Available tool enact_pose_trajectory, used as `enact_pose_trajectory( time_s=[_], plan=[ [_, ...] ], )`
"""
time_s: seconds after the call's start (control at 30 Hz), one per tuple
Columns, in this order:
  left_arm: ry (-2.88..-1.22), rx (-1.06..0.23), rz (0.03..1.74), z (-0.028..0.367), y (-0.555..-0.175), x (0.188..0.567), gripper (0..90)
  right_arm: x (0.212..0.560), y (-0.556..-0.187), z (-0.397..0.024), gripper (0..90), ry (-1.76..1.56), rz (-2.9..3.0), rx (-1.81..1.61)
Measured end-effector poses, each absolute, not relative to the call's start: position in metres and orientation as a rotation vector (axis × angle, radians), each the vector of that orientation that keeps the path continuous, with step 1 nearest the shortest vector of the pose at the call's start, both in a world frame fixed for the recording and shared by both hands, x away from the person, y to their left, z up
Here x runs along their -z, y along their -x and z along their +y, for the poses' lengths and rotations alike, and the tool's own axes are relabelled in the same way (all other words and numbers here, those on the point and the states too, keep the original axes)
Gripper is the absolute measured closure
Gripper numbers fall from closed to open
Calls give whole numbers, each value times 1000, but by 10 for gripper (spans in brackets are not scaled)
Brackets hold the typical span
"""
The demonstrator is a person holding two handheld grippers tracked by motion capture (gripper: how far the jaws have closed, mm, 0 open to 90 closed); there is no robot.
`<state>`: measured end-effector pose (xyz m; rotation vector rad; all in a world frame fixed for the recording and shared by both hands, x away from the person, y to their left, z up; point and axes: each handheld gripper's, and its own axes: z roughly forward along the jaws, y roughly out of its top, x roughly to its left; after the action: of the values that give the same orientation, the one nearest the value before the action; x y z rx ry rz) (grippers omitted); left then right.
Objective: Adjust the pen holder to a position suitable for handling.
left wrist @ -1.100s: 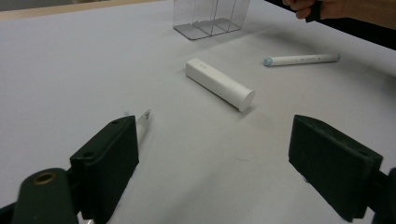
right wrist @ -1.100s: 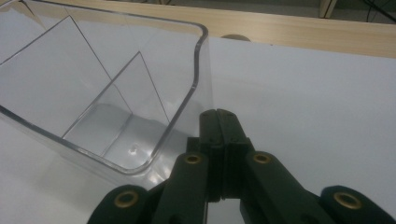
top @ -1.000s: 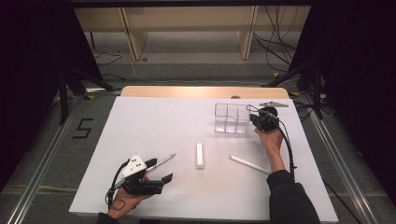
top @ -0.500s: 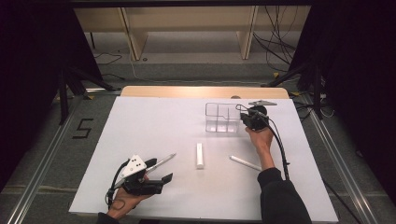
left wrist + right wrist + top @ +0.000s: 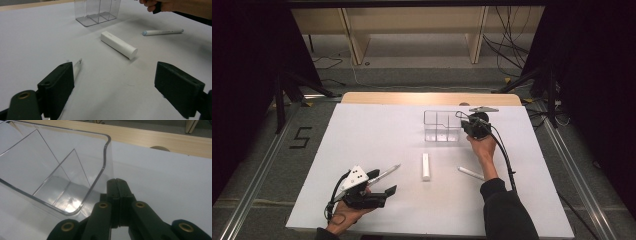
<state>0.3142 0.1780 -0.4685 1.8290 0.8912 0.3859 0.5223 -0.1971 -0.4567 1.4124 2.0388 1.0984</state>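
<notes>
Both grippers in view: right gripper (image 5: 468, 125) jaws pressed together, empty, nudging clear plastic three-compartment organiser (image 5: 442, 126) at its end wall; left gripper (image 5: 379, 183) jaws wide. Best push low, slowly, avoiding tipping.

Grey carpeted floor (image 5: 257, 165) — a wooden shelf unit (image 5: 412, 30) and loose cables (image 5: 512, 40) beyond the white table (image 5: 377, 130).

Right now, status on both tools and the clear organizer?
Right tool shut, empty, pressed against clear organizer wall. Left tool open, idle near a pen. Organizer upright, compartments empty. White tube and second pen lie loose on table, nothing blocking.
</notes>
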Motion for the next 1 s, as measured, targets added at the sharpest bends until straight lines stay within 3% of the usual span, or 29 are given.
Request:
enact_pose_trajectory(
  time_s=[1.0],
  plan=[
    [-1826,-386,895,178,-314,468,155,456,-522,-164,900,-1381,2073,-1103]
  ],
)
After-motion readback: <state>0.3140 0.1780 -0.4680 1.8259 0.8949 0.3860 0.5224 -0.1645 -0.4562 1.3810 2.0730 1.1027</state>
